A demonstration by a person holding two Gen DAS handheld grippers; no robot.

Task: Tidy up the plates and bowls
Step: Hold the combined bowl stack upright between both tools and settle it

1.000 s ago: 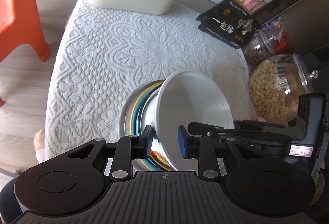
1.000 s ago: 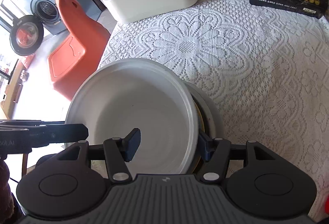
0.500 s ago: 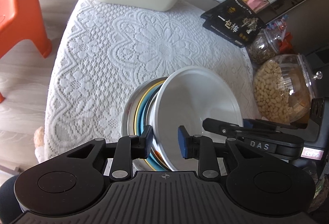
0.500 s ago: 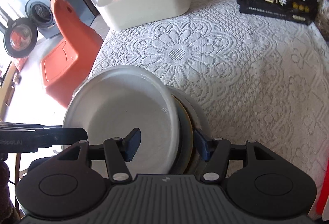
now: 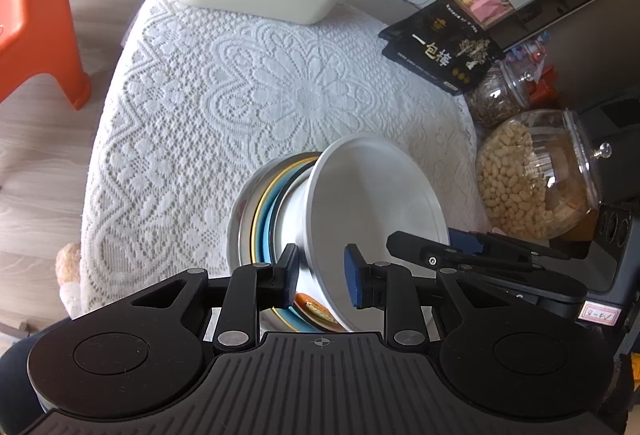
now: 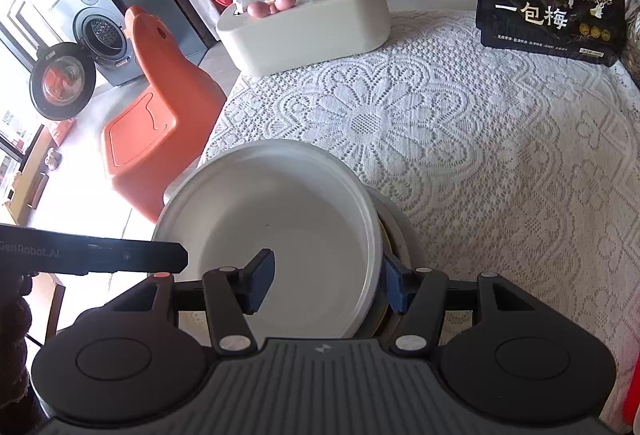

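A white bowl point(image 5: 376, 211) sits on top of a stack of plates point(image 5: 256, 219) with yellow, blue and white rims, near the table's front edge. The bowl point(image 6: 272, 227) and the stack's rims point(image 6: 394, 231) also show in the right wrist view. My left gripper point(image 5: 322, 281) has its fingers either side of the bowl's near rim, with small gaps showing. My right gripper point(image 6: 326, 285) is open, one finger inside the bowl and one outside its right rim. Each gripper's finger shows in the other's view.
A white lace cloth point(image 6: 460, 139) covers the table. A cream tissue holder point(image 6: 304, 23) stands at the back. A black snack bag point(image 6: 552, 3) and glass jars of nuts point(image 5: 532, 175) are at the right. An orange chair point(image 6: 156, 115) stands left of the table.
Both grippers have drawn back a little while staying at the bowl's rim. The bowl sits a bit flatter on the stack. The right gripper's outer finger is closer to the rim.
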